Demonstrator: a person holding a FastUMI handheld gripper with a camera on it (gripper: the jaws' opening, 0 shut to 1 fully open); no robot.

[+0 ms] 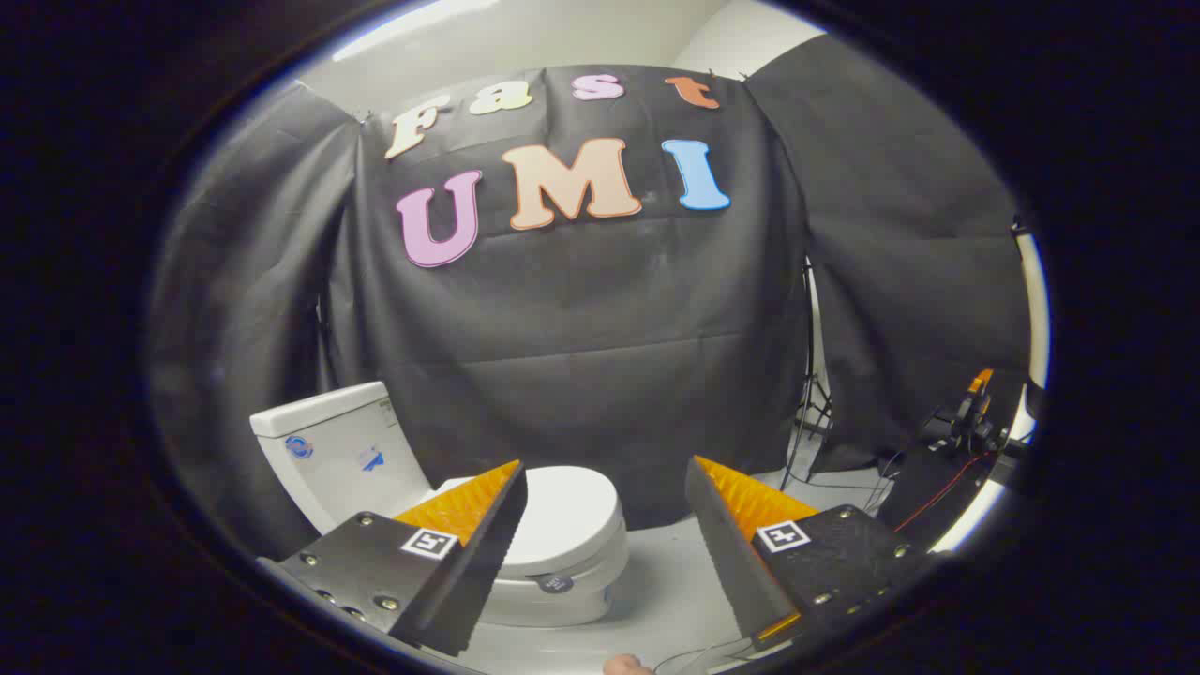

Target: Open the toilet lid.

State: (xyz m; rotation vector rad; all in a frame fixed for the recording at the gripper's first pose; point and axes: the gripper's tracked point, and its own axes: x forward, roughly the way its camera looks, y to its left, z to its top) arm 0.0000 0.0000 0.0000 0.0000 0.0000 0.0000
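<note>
The gripper hangs spread wide, nothing between its fingers — beyond them the toilet, glossy and rounded, lid flat, tank behind-left.

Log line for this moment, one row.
gripper: open, holding nothing | white toilet lid: closed, beyond the fingers | white cistern: behind it | contact: none
</note>
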